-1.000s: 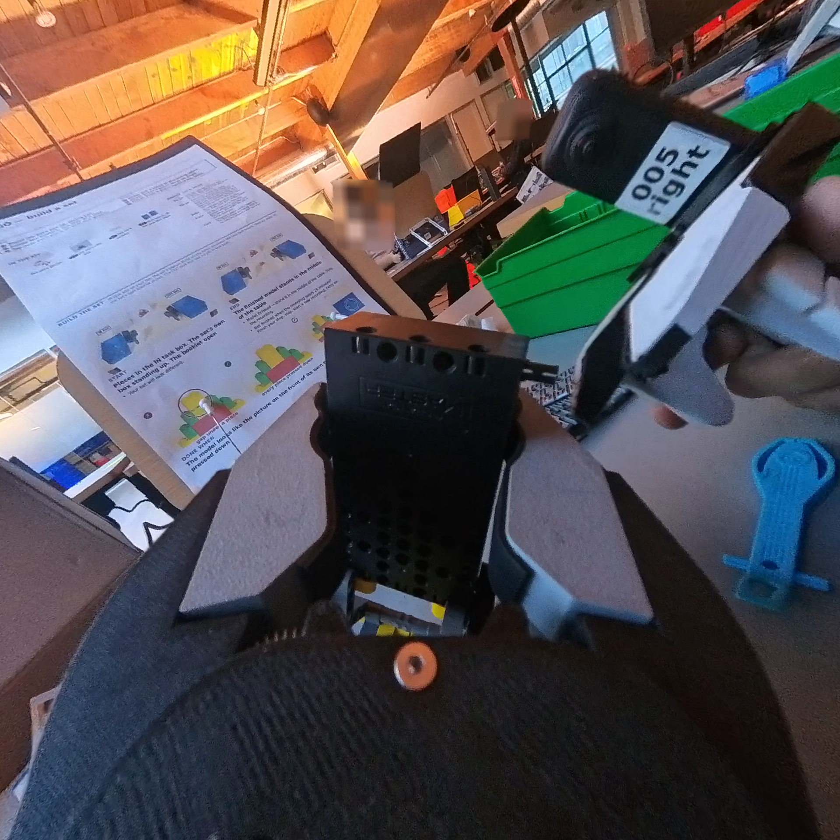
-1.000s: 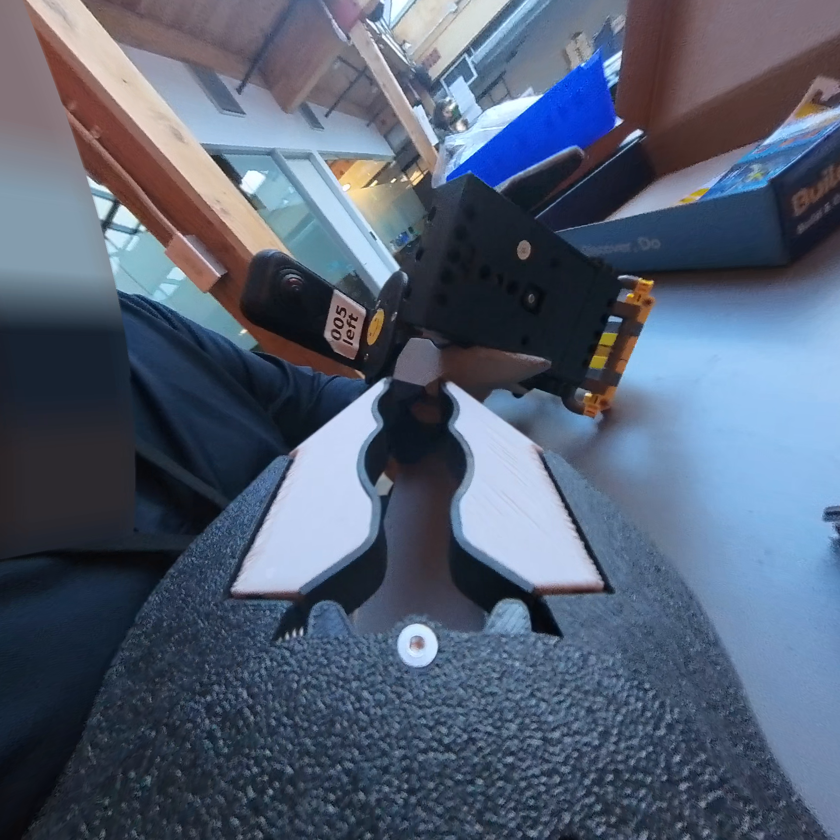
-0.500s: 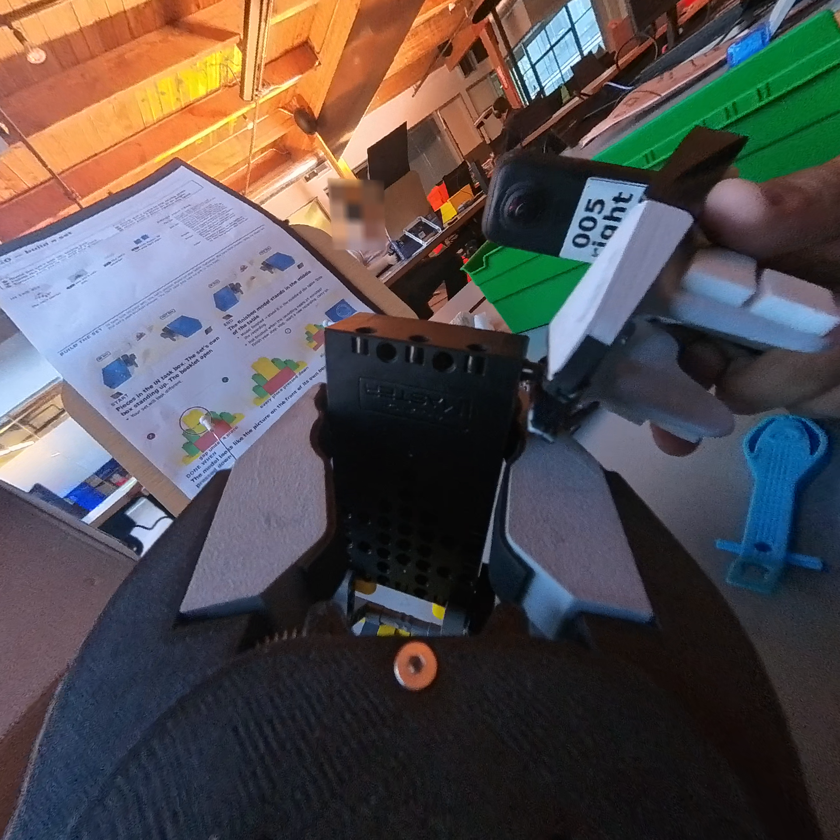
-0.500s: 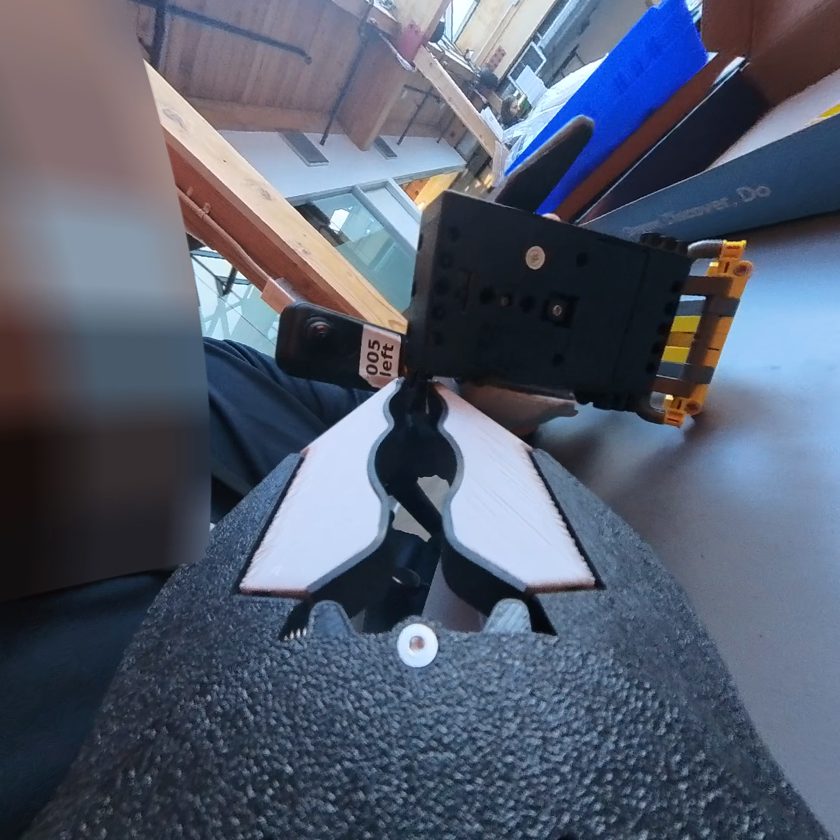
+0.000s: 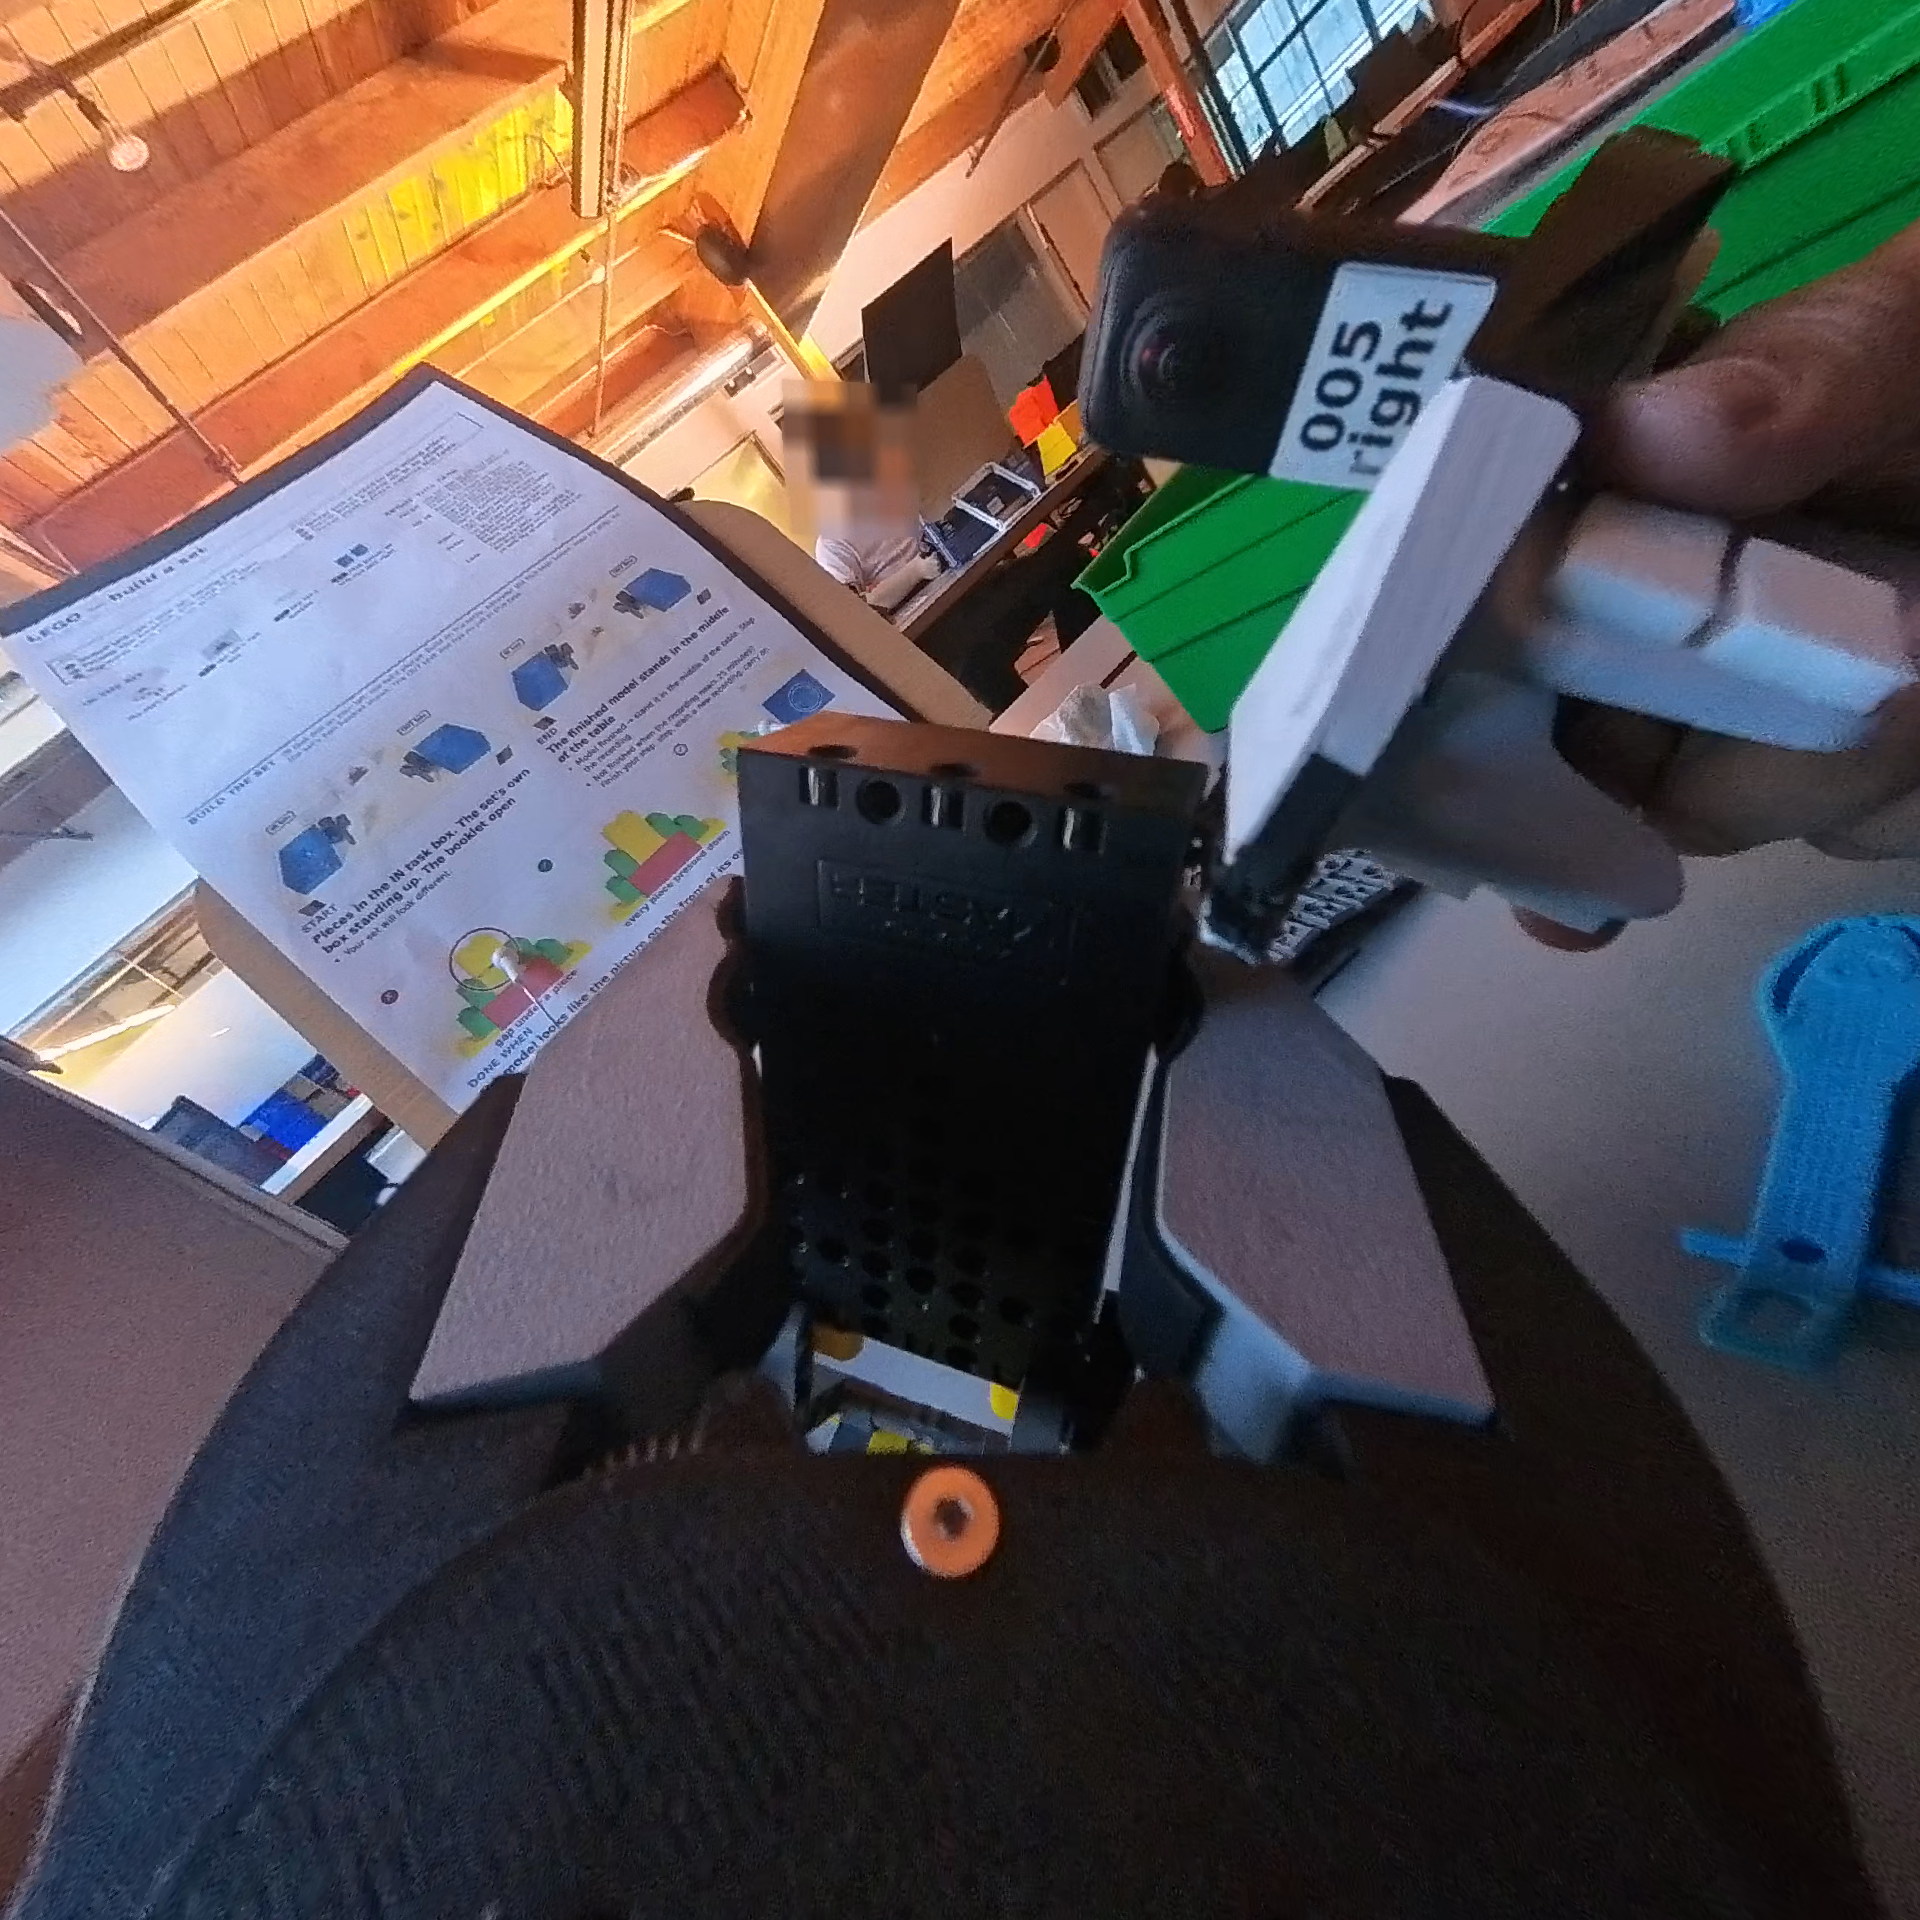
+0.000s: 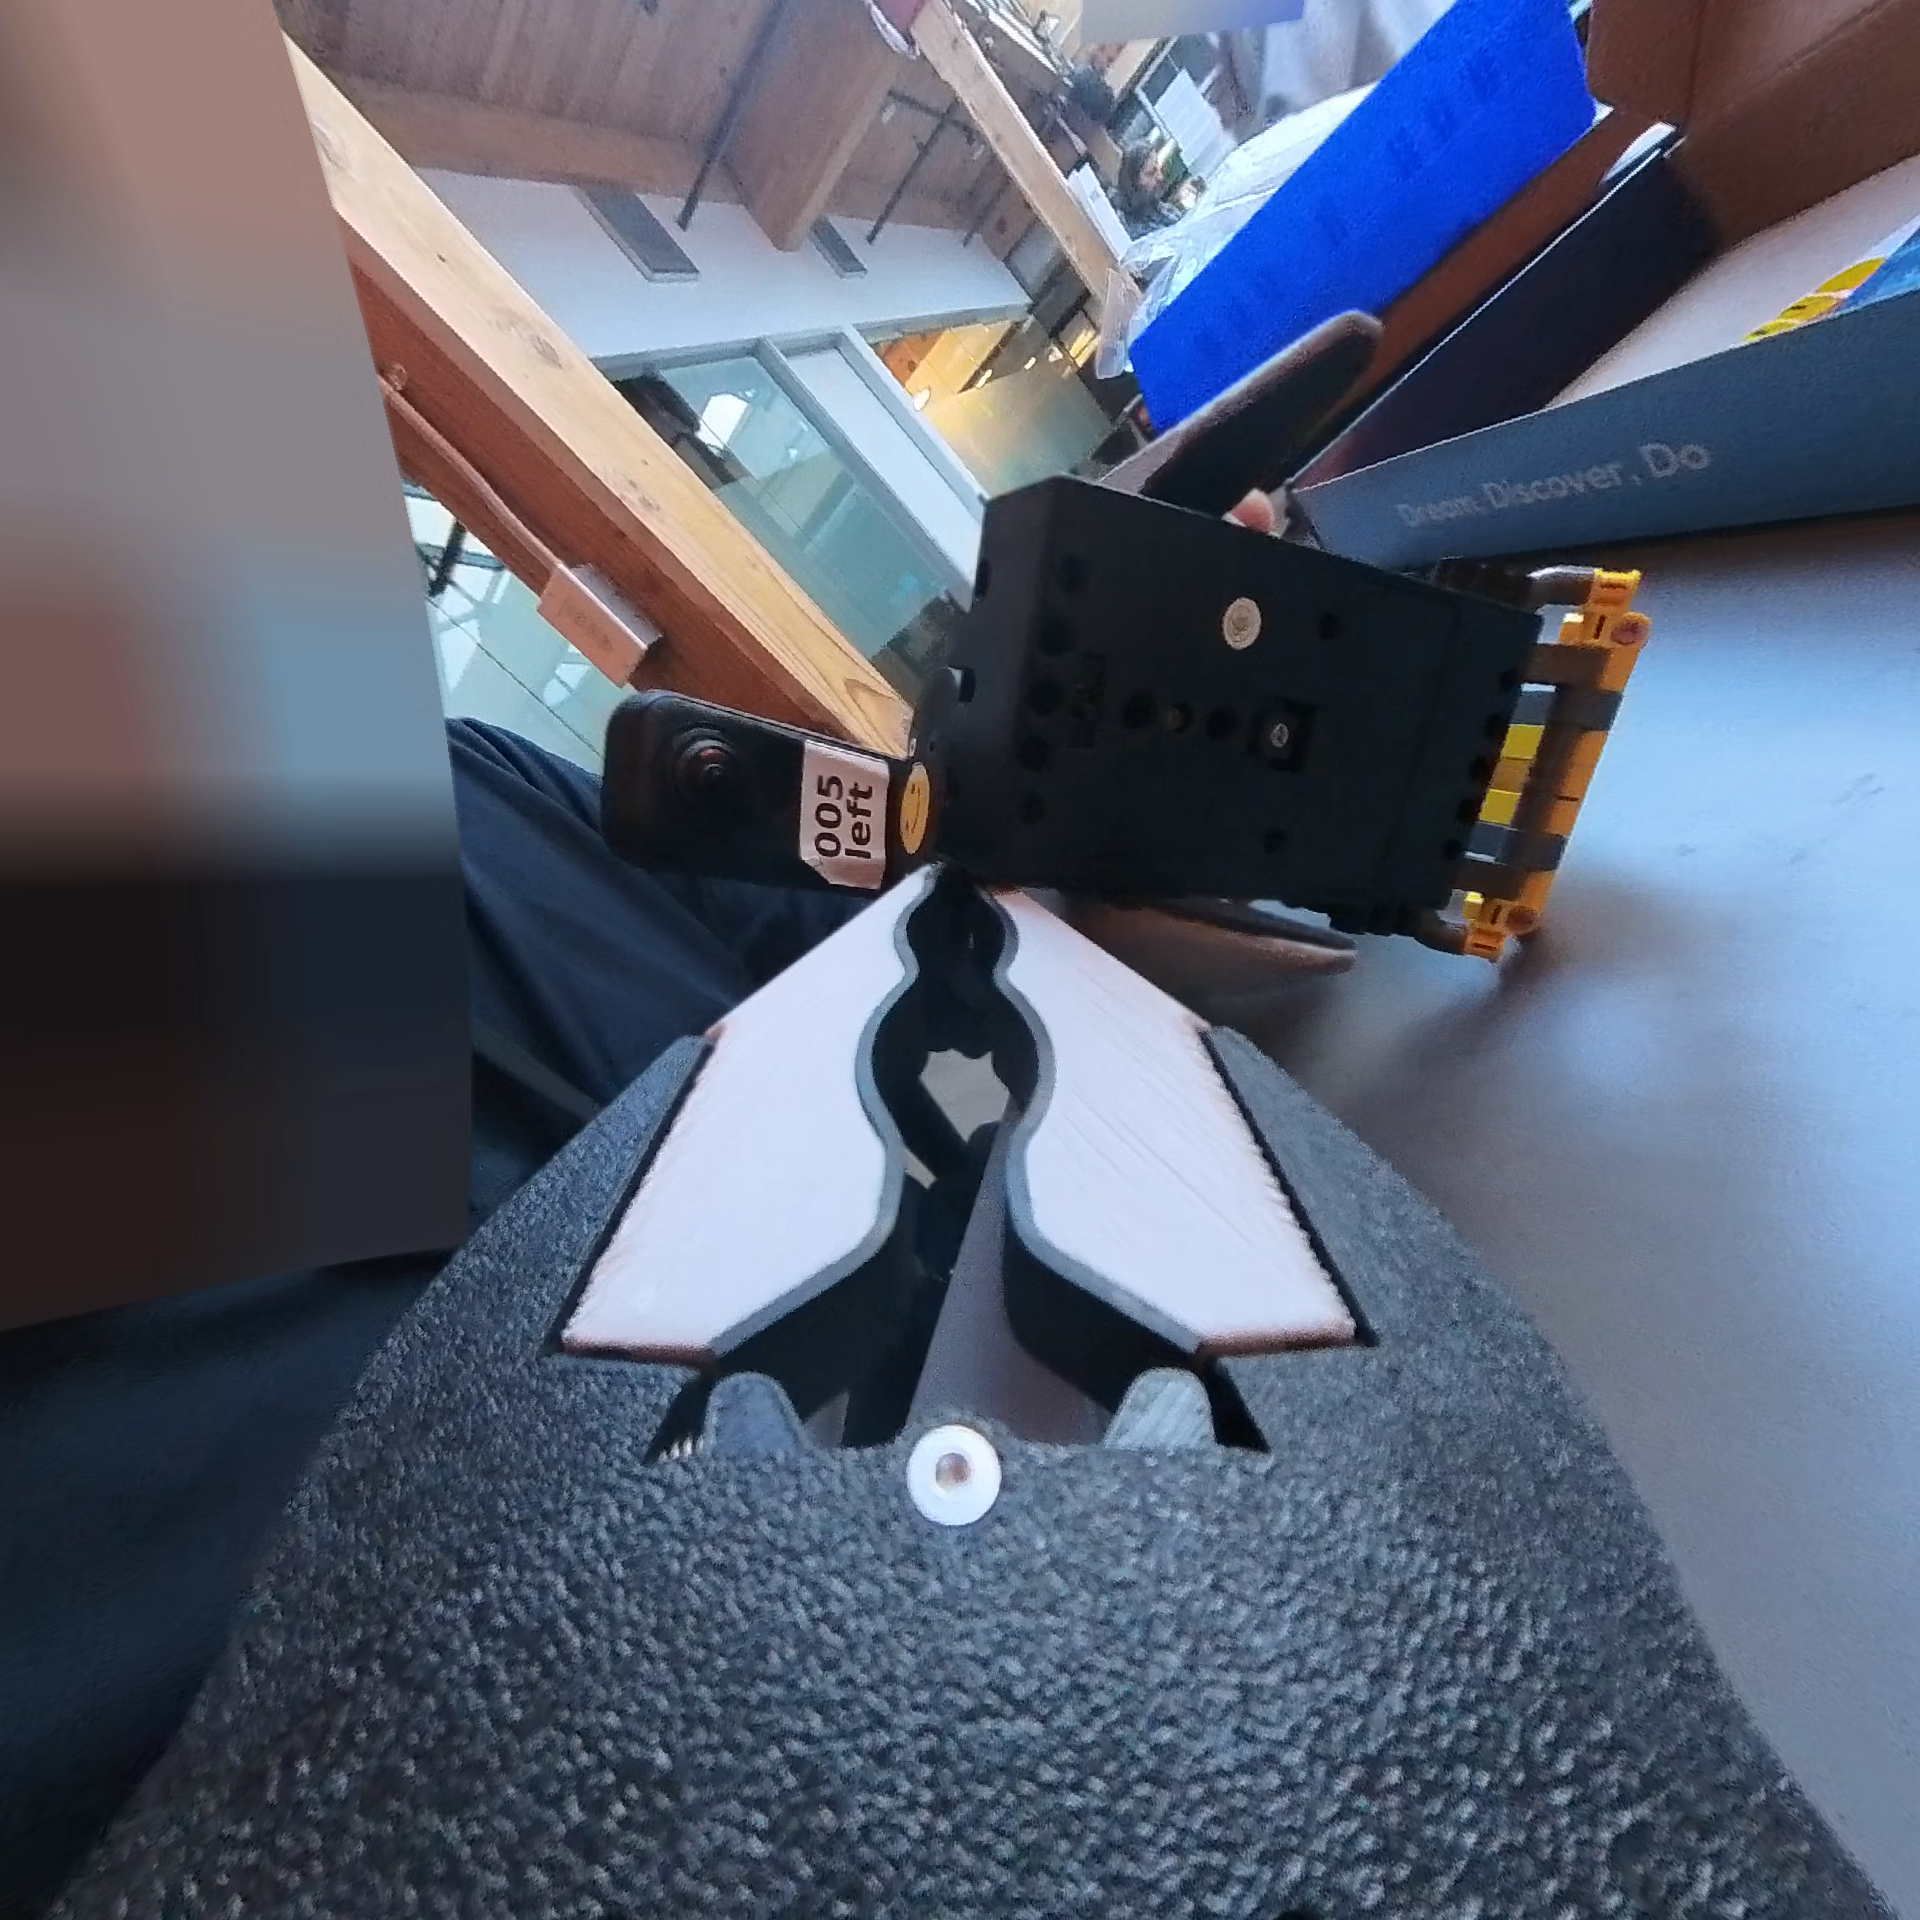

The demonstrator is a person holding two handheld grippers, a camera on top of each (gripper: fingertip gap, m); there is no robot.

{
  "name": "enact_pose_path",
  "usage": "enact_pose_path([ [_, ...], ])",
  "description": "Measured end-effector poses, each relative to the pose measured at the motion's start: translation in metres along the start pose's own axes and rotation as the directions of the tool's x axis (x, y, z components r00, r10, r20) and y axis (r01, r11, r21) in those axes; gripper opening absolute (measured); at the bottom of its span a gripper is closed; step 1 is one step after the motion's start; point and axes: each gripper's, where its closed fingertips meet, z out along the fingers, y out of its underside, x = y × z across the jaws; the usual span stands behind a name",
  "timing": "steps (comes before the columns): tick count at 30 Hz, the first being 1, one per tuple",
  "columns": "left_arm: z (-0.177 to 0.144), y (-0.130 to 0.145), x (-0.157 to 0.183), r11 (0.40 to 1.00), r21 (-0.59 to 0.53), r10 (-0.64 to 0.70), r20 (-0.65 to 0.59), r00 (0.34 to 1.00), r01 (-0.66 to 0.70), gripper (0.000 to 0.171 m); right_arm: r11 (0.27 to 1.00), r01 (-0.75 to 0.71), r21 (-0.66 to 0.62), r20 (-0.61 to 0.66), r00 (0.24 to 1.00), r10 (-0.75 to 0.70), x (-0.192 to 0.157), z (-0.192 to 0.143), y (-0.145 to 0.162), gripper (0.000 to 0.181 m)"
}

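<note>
My left gripper (image 5: 961, 940) is shut on a black perforated block (image 5: 956, 1039) and holds it up off the grey table. Yellow and grey bricks (image 5: 914, 1392) are fixed to the block's near end; in the right wrist view they (image 6: 1548, 769) stick out on the right of the block (image 6: 1216, 727). My right gripper (image 6: 940, 888) is shut, and its tips (image 5: 1242, 914) touch the block's right side. I cannot tell whether they pinch a small part there. A hand (image 5: 1766, 436) holds the right gripper.
A printed instruction sheet (image 5: 416, 727) leans at the back left, next to a cardboard wall (image 5: 104, 1299). A blue plastic tool (image 5: 1829, 1143) lies on the table at the right. Green bins (image 5: 1226, 592) stand behind. A blue box (image 6: 1610, 478) lies beyond the block. There is about 8 cm between the tips of the two grippers.
My right gripper has come in from the right, and its tips have reached the block's side. The left gripper has kept its hold and tilted the block a little.
</note>
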Motion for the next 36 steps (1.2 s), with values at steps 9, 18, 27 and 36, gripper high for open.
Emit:
enact_pose_path([
  [9,-0.002,0.004,-0.004,1.0,-0.015,-0.018,-0.021,1.0,0.018,0.076,0.998,0.069,-0.005,-0.05,0.996,-0.069,0.003,0.007,-0.003,0.0],
  [18,-0.002,0.009,-0.01,0.998,-0.051,-0.034,0.01,0.999,0.035,0.076,0.941,0.31,-0.135,-0.262,0.905,-0.336,0.013,0.012,0.0,0.0],
  [27,-0.002,0.012,-0.008,0.991,-0.053,-0.126,-0.032,0.992,0.124,0.074,0.86,0.452,-0.239,-0.365,0.779,-0.511,0.018,0.016,0.0,0.0],
  [36,-0.004,0.008,-0.004,0.986,-0.028,-0.164,-0.068,0.984,0.163,0.074,0.789,0.53,-0.311,-0.377,0.693,-0.615,0.015,0.017,0.002,0.0],
])
